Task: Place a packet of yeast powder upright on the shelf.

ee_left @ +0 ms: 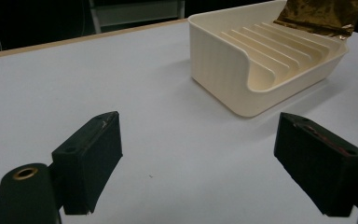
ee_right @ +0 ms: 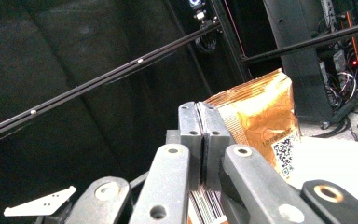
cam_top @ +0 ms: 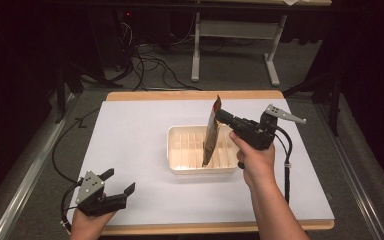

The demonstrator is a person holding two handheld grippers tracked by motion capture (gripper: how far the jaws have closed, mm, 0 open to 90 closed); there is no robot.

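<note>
Gripping the top edge of a brown-gold foil pouch (cam_top: 211, 132), the right claw (cam_top: 219, 116) has its two jaws pressed flat together on the packet, as the right gripper view makes plain, where the pouch (ee_right: 261, 123) rises past the closed jaws at about 1 o'clock with a printed code square on its face. From the high view, the pouch hangs upright with its lower end down inside a cream slotted tray (cam_top: 180, 167) that sits a little toward 3 o'clock of the middle of the white table (cam_top: 130, 150); whether the bottom edge rests in a slot or just above the ribs cannot be told. The right hand (cam_top: 252, 160) holds its claw at about 3 o'clock of the tray, reaching over its right rim. The left claw (cam_top: 117, 181) is down at 7 o'clock on the table, well apart from the tray, with its jaws spread wide and nothing between them. In the left gripper view the tray (ee_left: 223, 70) lies at 1 o'clock beyond the parted jaws, with the pouch's lower end (ee_left: 321, 16) over its far ribs.
</note>
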